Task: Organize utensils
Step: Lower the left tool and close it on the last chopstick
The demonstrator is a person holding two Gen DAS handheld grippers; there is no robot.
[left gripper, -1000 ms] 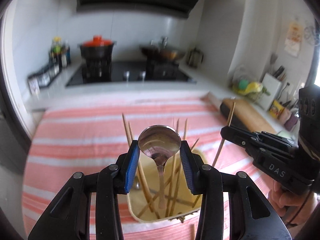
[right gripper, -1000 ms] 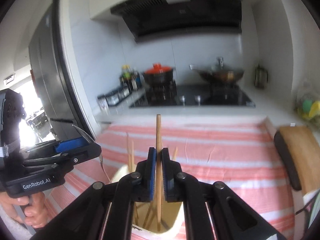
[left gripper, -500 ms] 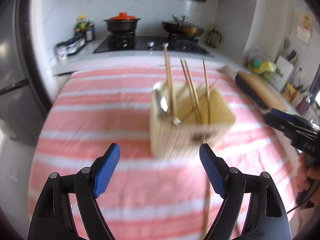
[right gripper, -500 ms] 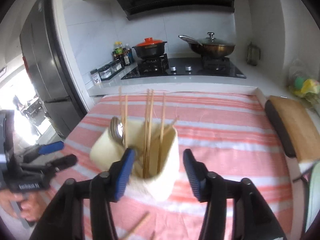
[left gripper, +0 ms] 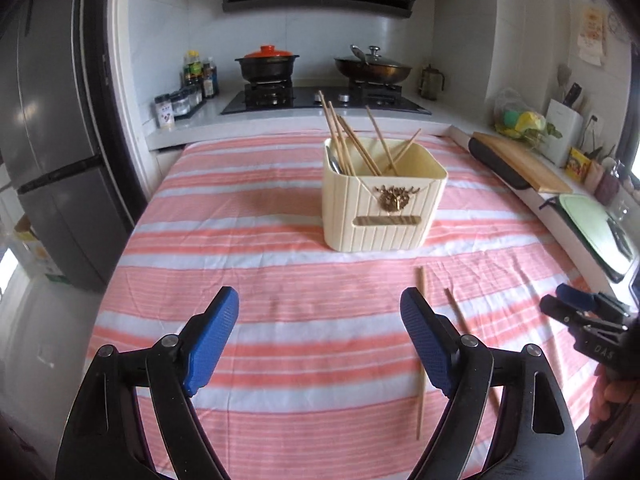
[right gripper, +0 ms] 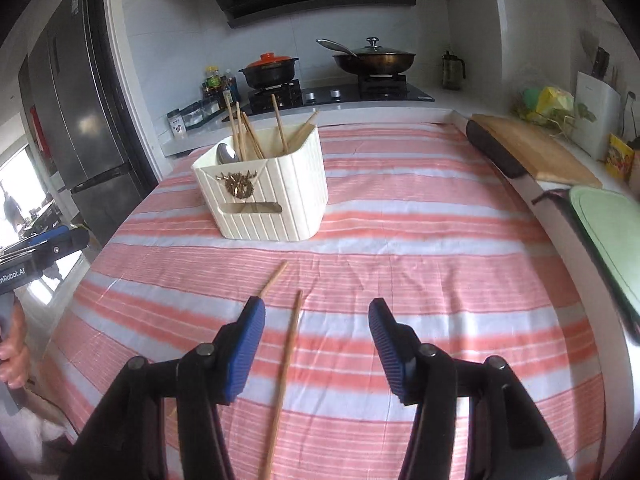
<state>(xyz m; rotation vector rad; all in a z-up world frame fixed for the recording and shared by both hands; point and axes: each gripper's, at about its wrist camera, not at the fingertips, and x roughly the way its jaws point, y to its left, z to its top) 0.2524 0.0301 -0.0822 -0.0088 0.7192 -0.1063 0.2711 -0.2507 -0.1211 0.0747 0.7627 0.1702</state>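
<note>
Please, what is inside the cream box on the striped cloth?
Inside the cream box several wooden chopsticks stand leaning, and a metal spoon rests at one corner. Their lower ends and the bottom of the box are hidden by its walls.

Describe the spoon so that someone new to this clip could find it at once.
Start at the pink-and-white striped cloth covering the table, then go to the cream ribbed holder standing on it. The spoon stands in the holder's left corner, its shiny metal bowl just above the rim; everything else standing in there is a thin wooden chopstick.
</note>
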